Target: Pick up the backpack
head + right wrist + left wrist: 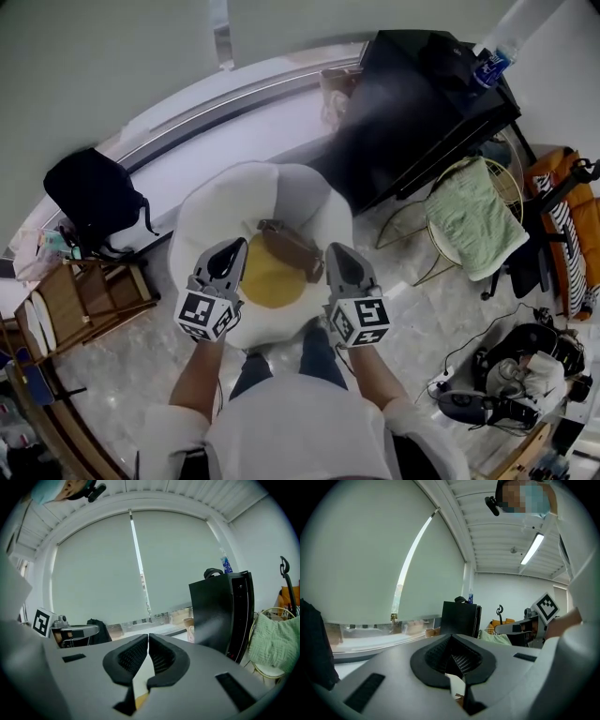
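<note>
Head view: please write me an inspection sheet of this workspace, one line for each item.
Surface: pale stone floor; white egg-shaped cushion with yellow centre.
Job's things: black backpack at left by the window, untouched.
Clutter: brown bag on the cushion; green towel on wire chair; wooden chair.
Grippers: left gripper and right gripper shut, empty, above the cushion.
Cables: black cable on the floor at right.
Surroundings: black cabinet with bottle on top; window blind.
</note>
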`<state>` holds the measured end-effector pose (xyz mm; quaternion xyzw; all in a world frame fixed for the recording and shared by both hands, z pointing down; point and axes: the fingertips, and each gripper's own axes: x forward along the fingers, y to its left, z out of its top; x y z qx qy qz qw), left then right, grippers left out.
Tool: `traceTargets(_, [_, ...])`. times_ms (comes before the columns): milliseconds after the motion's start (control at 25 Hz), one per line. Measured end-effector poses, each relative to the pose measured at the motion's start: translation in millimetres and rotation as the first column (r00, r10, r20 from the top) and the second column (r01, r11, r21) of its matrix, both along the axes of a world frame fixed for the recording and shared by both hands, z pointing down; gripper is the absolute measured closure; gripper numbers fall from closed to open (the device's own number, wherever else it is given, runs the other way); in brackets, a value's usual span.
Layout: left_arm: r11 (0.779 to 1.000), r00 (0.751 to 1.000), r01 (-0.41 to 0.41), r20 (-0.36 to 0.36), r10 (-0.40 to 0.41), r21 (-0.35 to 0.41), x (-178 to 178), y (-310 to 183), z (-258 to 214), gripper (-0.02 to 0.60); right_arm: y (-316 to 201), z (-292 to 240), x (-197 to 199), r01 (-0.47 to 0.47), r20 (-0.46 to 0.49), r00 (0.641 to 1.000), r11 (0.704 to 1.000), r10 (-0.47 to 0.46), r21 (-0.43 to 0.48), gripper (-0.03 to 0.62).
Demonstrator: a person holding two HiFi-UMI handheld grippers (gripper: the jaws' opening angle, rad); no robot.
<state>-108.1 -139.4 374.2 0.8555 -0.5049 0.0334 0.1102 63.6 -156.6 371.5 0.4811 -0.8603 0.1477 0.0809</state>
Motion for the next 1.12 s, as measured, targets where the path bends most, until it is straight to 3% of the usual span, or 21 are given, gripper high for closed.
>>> traceTargets(560, [0.997,1.000,-0.005,-0.001,0.005,-0.077,10,-23,75,0.549,-28,74,13,-0.013,-0.032,0.999,0.998,0.011,-0.068,0.563])
traceTargets(1120, [0.996,1.000,-0.010,-0.004,0.010,-0.090,11,-49,129,0.549,-45,135,11,-0.007,-0.058,0.998,0.996,0.002,-0.086,0.563])
